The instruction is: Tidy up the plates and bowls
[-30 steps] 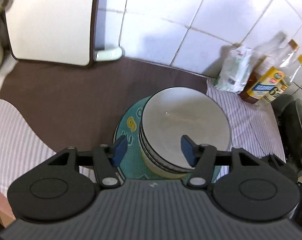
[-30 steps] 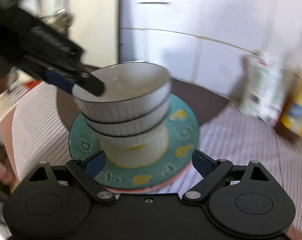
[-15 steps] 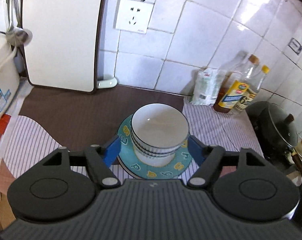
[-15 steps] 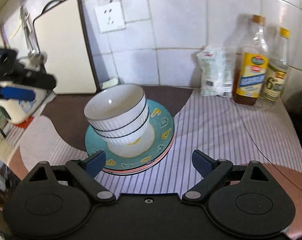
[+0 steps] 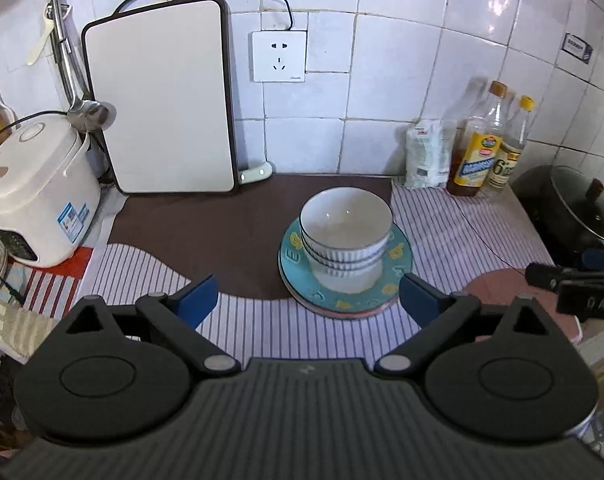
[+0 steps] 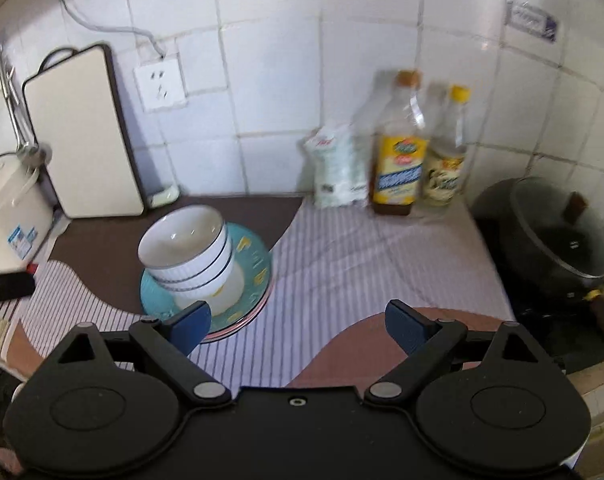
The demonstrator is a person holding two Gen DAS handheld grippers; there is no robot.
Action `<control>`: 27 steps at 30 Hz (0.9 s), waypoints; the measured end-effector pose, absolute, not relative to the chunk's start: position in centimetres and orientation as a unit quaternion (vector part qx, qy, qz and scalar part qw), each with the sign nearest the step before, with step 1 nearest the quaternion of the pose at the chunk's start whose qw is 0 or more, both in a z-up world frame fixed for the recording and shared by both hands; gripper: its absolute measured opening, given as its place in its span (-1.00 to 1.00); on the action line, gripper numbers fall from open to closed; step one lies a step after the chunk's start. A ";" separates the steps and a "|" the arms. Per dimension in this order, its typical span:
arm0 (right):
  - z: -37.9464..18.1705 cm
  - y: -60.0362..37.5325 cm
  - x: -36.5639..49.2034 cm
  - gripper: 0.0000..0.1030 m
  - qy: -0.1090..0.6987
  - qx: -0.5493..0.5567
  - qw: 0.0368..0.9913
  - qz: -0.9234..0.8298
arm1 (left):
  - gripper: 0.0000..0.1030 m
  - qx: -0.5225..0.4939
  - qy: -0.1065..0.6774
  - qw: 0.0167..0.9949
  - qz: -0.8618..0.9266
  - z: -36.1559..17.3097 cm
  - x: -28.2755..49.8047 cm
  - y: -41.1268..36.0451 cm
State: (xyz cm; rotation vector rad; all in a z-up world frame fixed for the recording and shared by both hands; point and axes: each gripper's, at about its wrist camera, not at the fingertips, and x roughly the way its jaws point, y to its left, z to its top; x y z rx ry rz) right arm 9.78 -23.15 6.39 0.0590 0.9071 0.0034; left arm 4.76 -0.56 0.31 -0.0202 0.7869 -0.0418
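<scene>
Left hand-held gripper (image 5: 305, 298): jaws apart, nothing between them; they have just been opening, and a second ago they flanked the bowl stack closely.
Right hand-held gripper (image 6: 297, 322): jaws apart, empty.
Bowls (image 5: 346, 232): three white ribbed bowls nested, standing on the teal plate.
Plate (image 5: 398, 258): teal with yellow letters, on a pink plate, mid-tabletop (image 5: 261, 328).
Writing: "6" on the right bottle (image 5: 506, 152); "DAS" on the right hand-held gripper's side in the left view.
Change: both views now sit farther from the stack than before.
</scene>
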 end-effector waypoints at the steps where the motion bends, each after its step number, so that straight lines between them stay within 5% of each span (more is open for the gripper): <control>1: 6.8 -23.2 9.4 0.87 0.437 0.026 0.899 0.007 | 0.91 -0.010 0.382 0.924 -0.021 0.6 4.1 -0.6; 27: 10.4 -19.6 0.3 0.88 0.399 -0.020 0.917 0.014 | 0.91 0.015 0.406 0.914 0.005 1.5 -3.6 0.0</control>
